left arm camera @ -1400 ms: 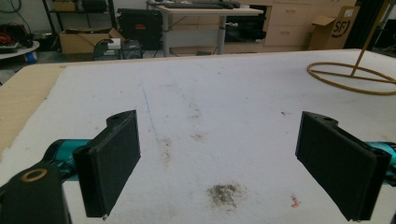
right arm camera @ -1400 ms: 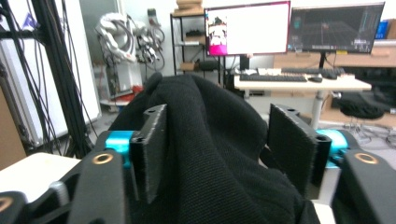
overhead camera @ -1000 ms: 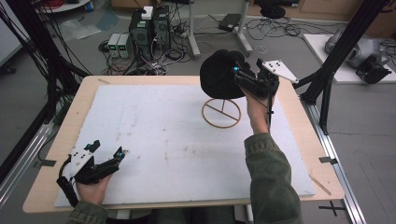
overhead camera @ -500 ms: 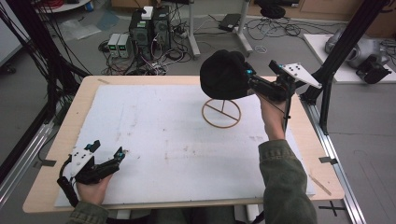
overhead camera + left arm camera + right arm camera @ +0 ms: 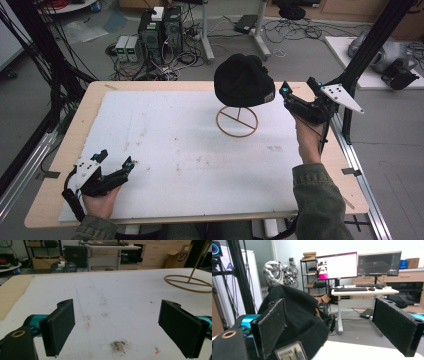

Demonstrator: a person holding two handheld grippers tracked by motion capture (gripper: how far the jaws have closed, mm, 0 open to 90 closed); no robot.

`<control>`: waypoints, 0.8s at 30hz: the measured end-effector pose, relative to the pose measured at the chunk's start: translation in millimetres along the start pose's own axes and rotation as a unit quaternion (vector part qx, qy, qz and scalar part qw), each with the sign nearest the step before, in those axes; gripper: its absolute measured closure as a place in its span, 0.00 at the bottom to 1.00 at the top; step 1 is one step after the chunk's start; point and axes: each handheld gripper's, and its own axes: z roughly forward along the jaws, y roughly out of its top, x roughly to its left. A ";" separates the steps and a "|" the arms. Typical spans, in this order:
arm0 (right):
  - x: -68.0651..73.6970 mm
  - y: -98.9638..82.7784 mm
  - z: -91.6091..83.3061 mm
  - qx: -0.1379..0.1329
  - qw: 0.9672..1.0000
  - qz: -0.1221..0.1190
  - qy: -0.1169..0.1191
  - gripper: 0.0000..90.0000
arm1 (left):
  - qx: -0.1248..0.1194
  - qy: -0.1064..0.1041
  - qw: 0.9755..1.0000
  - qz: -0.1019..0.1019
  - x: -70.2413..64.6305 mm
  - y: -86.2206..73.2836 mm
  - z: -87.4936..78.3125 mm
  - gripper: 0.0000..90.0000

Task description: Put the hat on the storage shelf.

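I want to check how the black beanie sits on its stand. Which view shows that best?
The high view: the whole black beanie sits atop the gold wire stand. The right gripper view shows the beanie close, cropped; the left gripper view shows just the stand's ring base.

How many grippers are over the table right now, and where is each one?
2. The left gripper rests at the table's near left corner, jaws open. The right gripper is held up at the far right, open, just beside the black hat on its gold stand.
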 end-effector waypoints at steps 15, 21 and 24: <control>-8.1 -16.5 -22.2 0.003 1.000 -0.025 -0.006 0.12 | 0.002 -0.002 1.000 -0.003 -0.4 0.2 1.7 0.16; -9.1 -29.5 -27.4 0.015 0.999 -0.033 -0.008 0.12 | 0.001 -0.002 1.000 -0.006 -0.8 0.2 1.3 0.16; -9.4 -37.8 -30.9 0.017 0.999 -0.032 -0.005 0.12 | 0.001 -0.001 1.000 -0.006 -0.3 0.2 1.1 0.16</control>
